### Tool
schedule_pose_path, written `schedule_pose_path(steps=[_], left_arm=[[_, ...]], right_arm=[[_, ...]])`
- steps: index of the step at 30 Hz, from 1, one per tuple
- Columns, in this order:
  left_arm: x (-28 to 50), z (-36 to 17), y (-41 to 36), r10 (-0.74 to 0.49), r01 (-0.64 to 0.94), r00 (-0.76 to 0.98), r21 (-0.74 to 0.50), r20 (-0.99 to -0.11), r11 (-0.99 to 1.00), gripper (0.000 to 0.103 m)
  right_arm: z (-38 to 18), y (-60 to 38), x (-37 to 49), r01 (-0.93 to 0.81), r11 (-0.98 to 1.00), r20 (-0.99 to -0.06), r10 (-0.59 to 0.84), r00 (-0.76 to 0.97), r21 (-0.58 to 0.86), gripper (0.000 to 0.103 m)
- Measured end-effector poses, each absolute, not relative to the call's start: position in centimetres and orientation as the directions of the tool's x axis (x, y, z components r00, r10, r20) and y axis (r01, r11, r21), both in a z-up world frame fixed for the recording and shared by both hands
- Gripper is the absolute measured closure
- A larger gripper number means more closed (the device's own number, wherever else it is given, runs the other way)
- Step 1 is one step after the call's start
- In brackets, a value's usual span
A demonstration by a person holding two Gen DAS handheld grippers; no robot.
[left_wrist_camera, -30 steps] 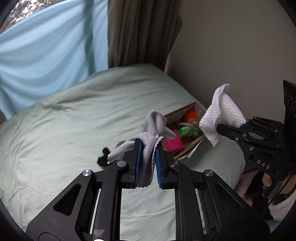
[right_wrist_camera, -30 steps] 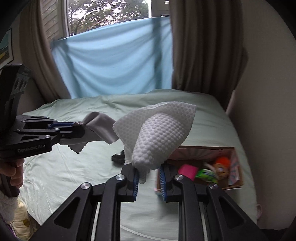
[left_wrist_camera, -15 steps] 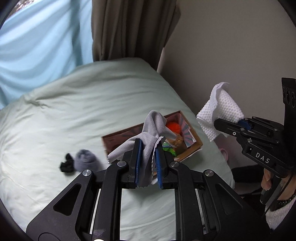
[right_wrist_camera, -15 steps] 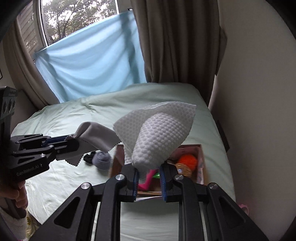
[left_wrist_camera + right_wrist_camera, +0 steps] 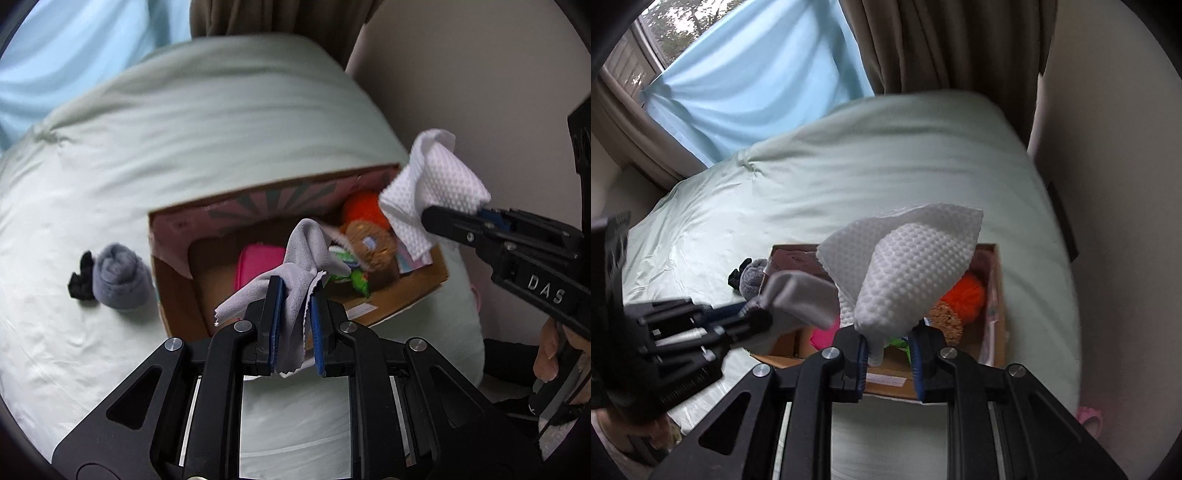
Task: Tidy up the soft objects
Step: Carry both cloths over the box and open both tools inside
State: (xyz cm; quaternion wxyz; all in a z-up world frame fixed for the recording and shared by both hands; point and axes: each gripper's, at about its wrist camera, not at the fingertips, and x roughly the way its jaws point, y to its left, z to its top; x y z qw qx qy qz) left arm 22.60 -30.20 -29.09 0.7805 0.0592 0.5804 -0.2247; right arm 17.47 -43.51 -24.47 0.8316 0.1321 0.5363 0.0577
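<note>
A thin grey microfibre cloth (image 5: 295, 295) hangs pinched in the left tongs (image 5: 294, 325) above an open cardboard box (image 5: 177, 295) on a pale green bed (image 5: 184, 129). The right tongs (image 5: 886, 354) clamp a white waffle-textured cloth (image 5: 905, 273) over the same box. Toys already fill it; a rolled grey sock (image 5: 120, 277) and small black fabric item (image 5: 82, 277) remain outside on the bed.

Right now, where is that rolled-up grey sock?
In the left wrist view the grey sock lies on the bed, just left of the cardboard box, with a small black item on its far side.
</note>
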Motion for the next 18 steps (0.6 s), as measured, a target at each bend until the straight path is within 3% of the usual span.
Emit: schedule_pose_path(steps=[8,14,15,16,17,18], left_arm=[[24.0,-33.7,-30.0,-0.228,0.414,0.182,-0.135,-0.957,0.9,0.091],[24.4,-33.5,-29.6,-0.206,0.432,0.187,-0.107,-0.961,0.895,0.09],[24.5,-33.5,-29.6,-0.193,0.436,0.18,-0.097,-0.964,0.895,0.09],[24.5,-33.8,-29.6,-0.164,0.442,0.167,-0.075,-0.972,0.894,0.09],[24.5,-34.1,-29.6,-0.137,0.449,0.156,-0.053,-0.978,0.892,0.09],[24.5,-34.7,-29.6,-0.105,0.461,0.141,-0.029,-0.985,0.887,0.089]], right_arm=[[-29.3,-42.0,20.0,0.084,0.92,-0.877,0.335,0.345,0.384,0.085],[-31.3,-41.2,21.4,0.111,0.88,-0.861,0.414,0.296,0.461,0.084],[-31.4,-41.1,21.5,0.118,0.876,-0.86,0.42,0.29,0.468,0.08],[-31.5,-41.1,21.7,0.123,0.874,-0.859,0.421,0.291,0.47,0.068],[-31.4,-41.1,21.8,0.123,0.872,-0.855,0.424,0.298,0.475,0.041],[-31.2,-41.2,21.8,0.121,0.869,-0.849,0.424,0.315,0.479,0.026]])
